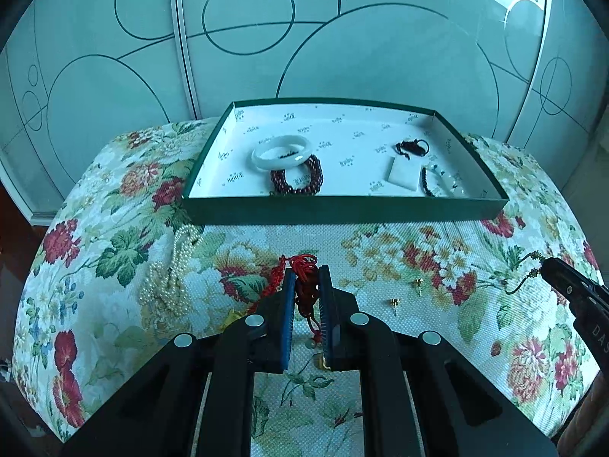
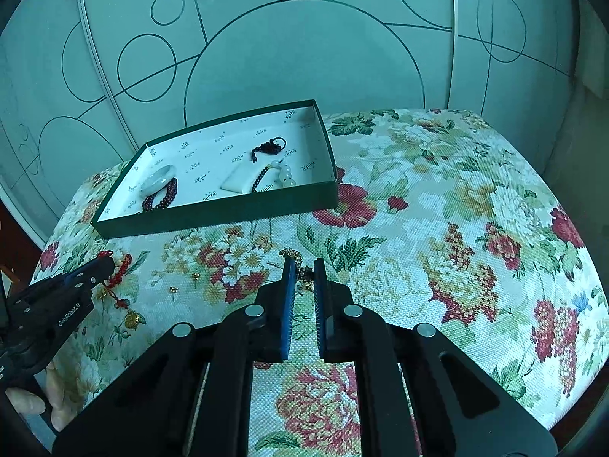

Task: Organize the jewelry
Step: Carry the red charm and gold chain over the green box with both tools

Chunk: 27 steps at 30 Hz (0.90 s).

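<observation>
Left gripper (image 1: pixel 307 278): closed on a red knotted cord (image 1: pixel 304 266) at centre frame in the left wrist view; its gold charm (image 2: pixel 131 318) and small beads dangle at lower left of the right wrist view.

Right gripper (image 2: pixel 302 272): pads narrowed around a thin gold chain (image 2: pixel 300 266) at centre frame; whether they truly pinch it cannot be told.

Green tray (image 1: pixel 342 211): sits at upper centre, already holding a white bangle (image 1: pixel 283 152), dark red beads (image 1: pixel 300 182), a white pendant (image 1: pixel 403 175) on black cord, and a pale bead bracelet (image 1: pixel 443 181).

Loose pieces: pearl strand (image 1: pixel 171 278) at left of the left wrist view; two gold ear studs (image 1: pixel 396 302) at right of centre, on the floral cloth (image 1: pixel 418 236).

Snag risk: the hanging charm could likely catch the tray's near wall if carried low.

Slip risk: the fine chain may slide from the pads, or lift only partly and drag.

Scatter risk: a trailing cord or chain could sweep the studs, which are hard to spot on the busy print.
</observation>
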Each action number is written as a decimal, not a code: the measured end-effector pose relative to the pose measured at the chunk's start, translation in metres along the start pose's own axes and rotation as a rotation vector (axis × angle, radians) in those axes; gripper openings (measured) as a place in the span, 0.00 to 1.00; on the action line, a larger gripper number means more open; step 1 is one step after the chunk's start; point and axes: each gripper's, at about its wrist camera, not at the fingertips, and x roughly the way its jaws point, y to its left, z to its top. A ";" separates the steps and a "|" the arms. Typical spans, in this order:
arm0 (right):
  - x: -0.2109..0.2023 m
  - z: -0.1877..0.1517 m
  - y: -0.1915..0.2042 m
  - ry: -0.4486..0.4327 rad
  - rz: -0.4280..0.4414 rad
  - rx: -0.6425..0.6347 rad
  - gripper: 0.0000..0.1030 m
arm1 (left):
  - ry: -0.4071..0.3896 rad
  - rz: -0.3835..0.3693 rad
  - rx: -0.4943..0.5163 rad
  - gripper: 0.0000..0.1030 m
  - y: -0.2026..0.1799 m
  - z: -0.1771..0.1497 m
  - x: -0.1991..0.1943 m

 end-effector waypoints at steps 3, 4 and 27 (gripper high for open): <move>-0.008 0.004 0.002 -0.018 0.009 -0.002 0.09 | -0.016 -0.001 0.002 0.12 -0.001 0.004 -0.007; -0.011 0.004 0.002 -0.022 0.012 -0.003 0.09 | -0.020 -0.001 0.002 0.12 -0.001 0.005 -0.009; -0.040 0.026 0.017 -0.091 0.072 -0.019 0.09 | -0.090 0.004 -0.001 0.12 -0.002 0.025 -0.039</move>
